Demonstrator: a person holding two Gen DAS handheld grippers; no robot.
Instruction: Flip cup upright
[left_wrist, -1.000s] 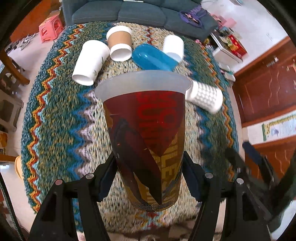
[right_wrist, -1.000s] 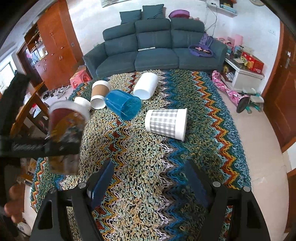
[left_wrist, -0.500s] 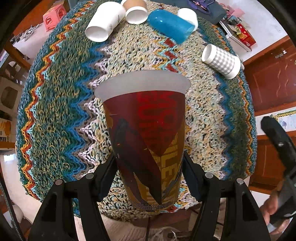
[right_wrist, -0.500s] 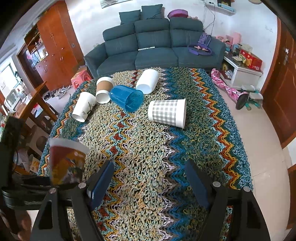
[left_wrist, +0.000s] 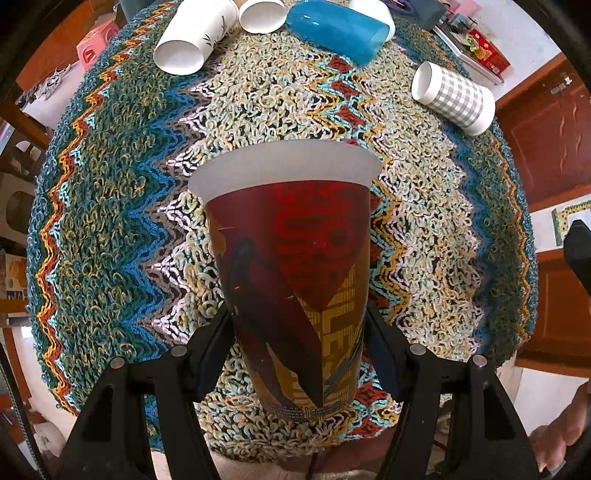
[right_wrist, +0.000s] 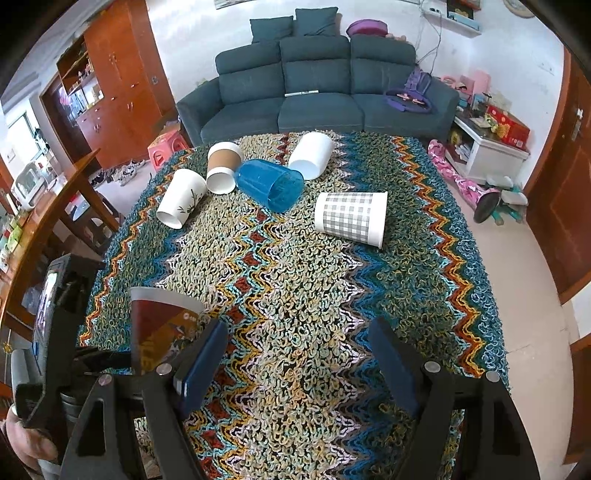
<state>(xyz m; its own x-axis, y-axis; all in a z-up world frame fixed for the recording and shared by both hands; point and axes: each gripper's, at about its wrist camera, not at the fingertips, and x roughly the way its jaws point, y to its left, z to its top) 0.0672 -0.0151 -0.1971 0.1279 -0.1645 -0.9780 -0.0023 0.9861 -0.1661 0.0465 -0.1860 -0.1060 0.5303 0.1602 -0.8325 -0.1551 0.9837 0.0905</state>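
Grip on the printed cup (left_wrist: 291, 288) comes from the left claw (left_wrist: 299, 332), whose two dark fingers (left_wrist: 216, 343) press its lower sides. The cup stands mouth up, wide white rim on top and narrow base toward the counter (left_wrist: 110, 192), at the near left edge of the zigzag woven cover. From the right wrist view the cup (right_wrist: 159, 325) sits low over the cover, but whether its base already touches cannot be told.

The right claw (right_wrist: 295, 362) hangs spread wide over the near middle of the counter, holding nothing.

By its look the cup is thin paper or plastic: light, a little springy, easy to dent if squeezed hard, and its glossy print may slide. The taper means a hold low on the body tends to slip downward; a mid-body hold with modest pressure seems safer. The loopy cover is soft and uneven, so a light tall cup could tip on release unless set down square.

Five more cups lie on their sides at the far end: a leaf-print cup (right_wrist: 181, 199), a brown-sleeve cup (right_wrist: 223, 166), a blue cup (right_wrist: 269, 182), a white cup (right_wrist: 310, 155) and, to the right, a checked cup (right_wrist: 351, 218).
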